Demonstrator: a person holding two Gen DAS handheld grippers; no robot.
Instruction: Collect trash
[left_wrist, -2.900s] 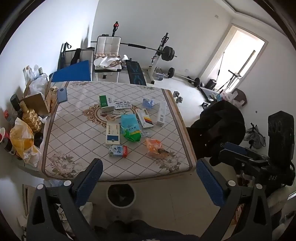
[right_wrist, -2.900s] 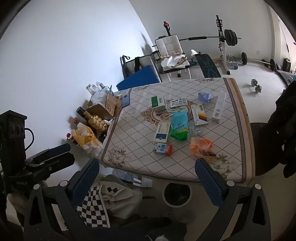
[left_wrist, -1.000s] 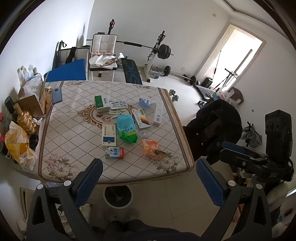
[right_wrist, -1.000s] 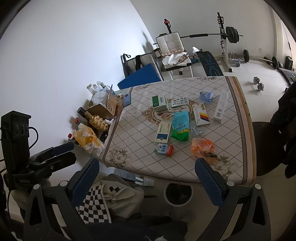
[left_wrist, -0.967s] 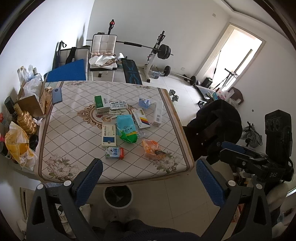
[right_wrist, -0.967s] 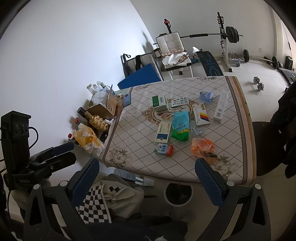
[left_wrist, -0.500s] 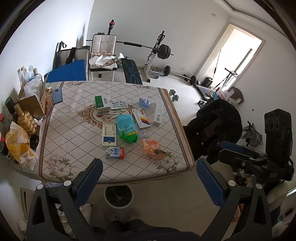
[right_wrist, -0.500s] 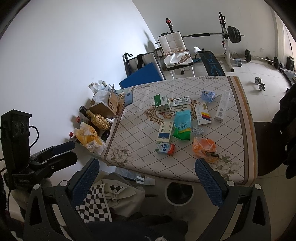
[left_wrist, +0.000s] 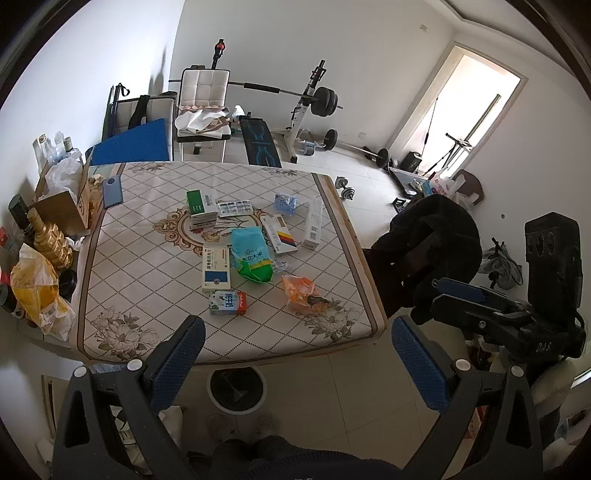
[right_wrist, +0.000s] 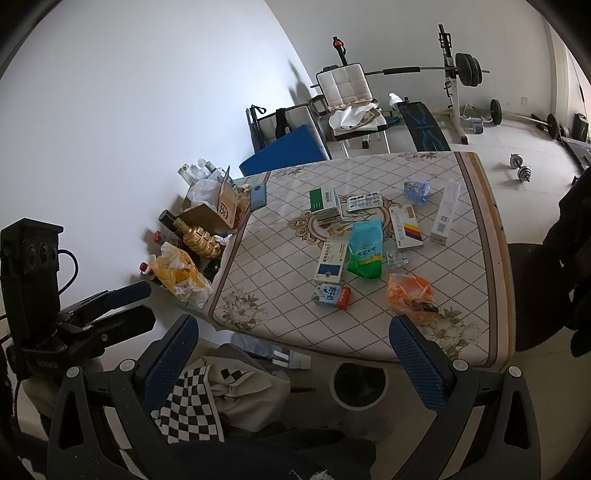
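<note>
While both grippers hang back from the worktop (left_wrist: 110, 325) with jaws wide and empty, the milk carton (left_wrist: 228, 302) lies nearest, ahead of the left gripper (left_wrist: 295, 354), long axis crosswise, bin (left_wrist: 236, 387) directly below it.

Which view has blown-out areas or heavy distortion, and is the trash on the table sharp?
Left wrist view: the doorway is blown out white, and the table edges bow from the fisheye. Right wrist view: even light, no glare, dark corners; the milk carton and orange bag look sharp.
</note>
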